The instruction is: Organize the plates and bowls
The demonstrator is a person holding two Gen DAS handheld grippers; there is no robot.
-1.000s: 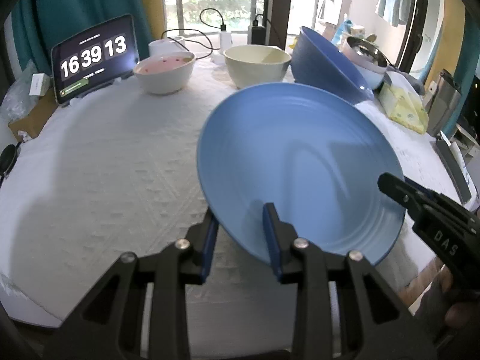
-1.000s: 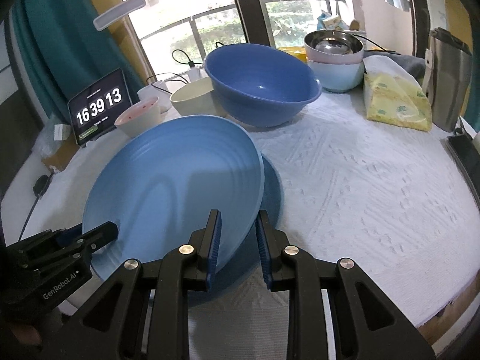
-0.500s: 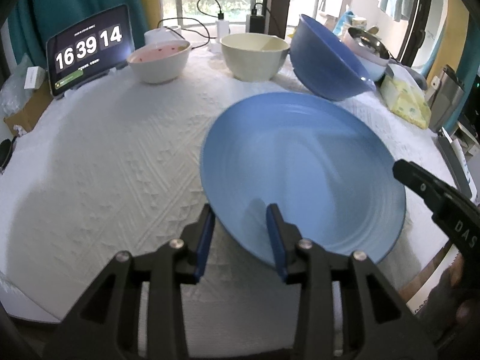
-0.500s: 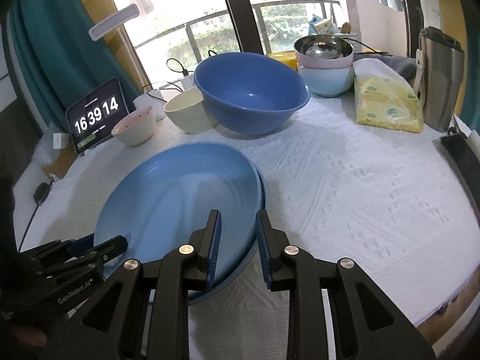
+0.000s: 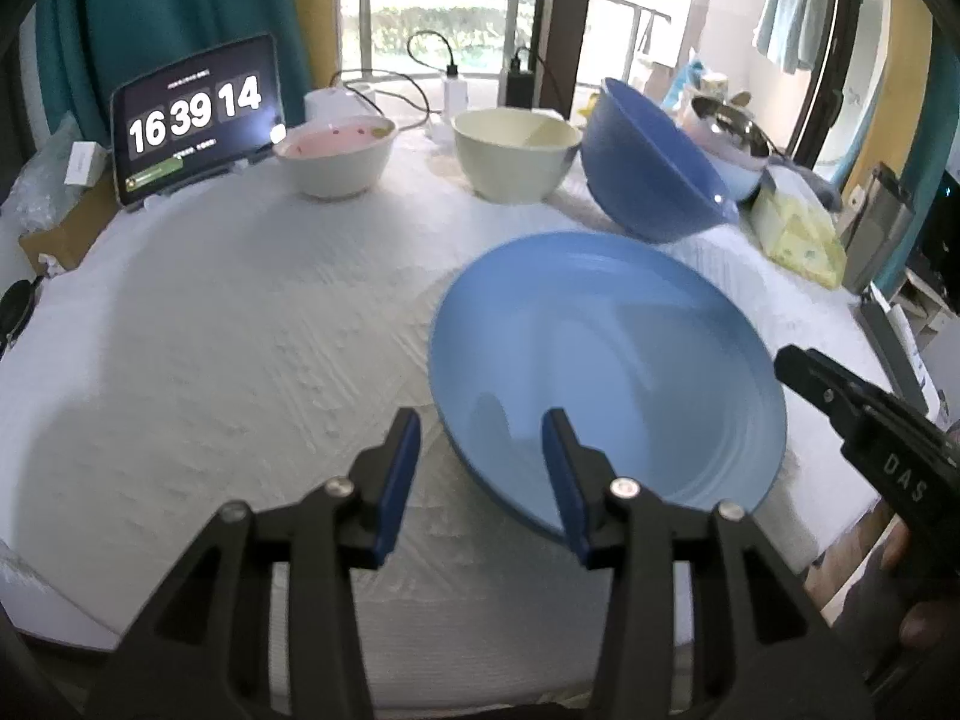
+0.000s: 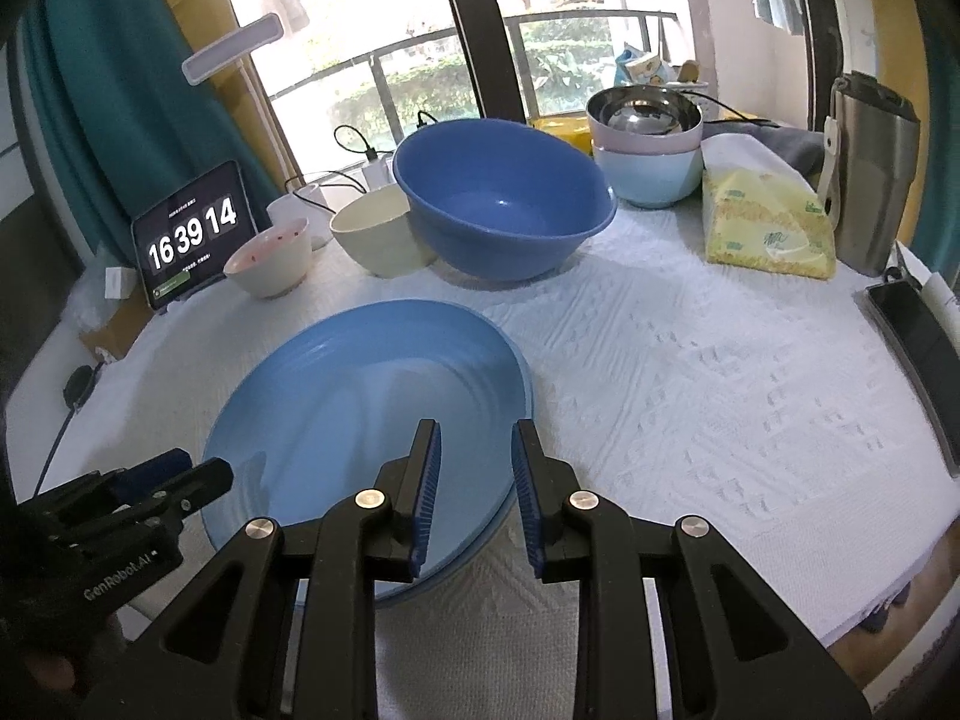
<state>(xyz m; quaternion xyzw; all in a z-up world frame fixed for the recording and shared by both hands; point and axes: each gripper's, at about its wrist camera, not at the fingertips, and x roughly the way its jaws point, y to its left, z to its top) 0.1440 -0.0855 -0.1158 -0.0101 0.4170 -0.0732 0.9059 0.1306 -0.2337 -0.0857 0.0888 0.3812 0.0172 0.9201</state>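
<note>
A light blue plate (image 5: 600, 348) (image 6: 372, 396) lies flat on a second blue plate, whose rim (image 6: 462, 561) shows just under its near edge. My left gripper (image 5: 480, 468) straddles the top plate's left rim; its jaws are opening and the pads stand clear of the rim. My right gripper (image 6: 474, 480) is at the opposite rim, shut on the top plate's edge. Each gripper also shows in the other's view, the left gripper (image 6: 198, 474) and the right gripper (image 5: 792, 360). Behind stand a big blue bowl (image 6: 498, 204), a cream bowl (image 6: 378, 234) and a pink-lined bowl (image 6: 270, 258).
Stacked bowls with a steel one on top (image 6: 648, 144), a yellow tissue pack (image 6: 768, 222) and a steel flask (image 6: 870, 168) fill the back right. A tablet clock (image 5: 192, 120) and chargers with cables stand at the back left. A dark flat device (image 6: 918, 330) lies by the right edge.
The top plate came down from a raised tilt and now lies flat on the lower plate. The left jaws widened off its rim. The right jaws look the same.
</note>
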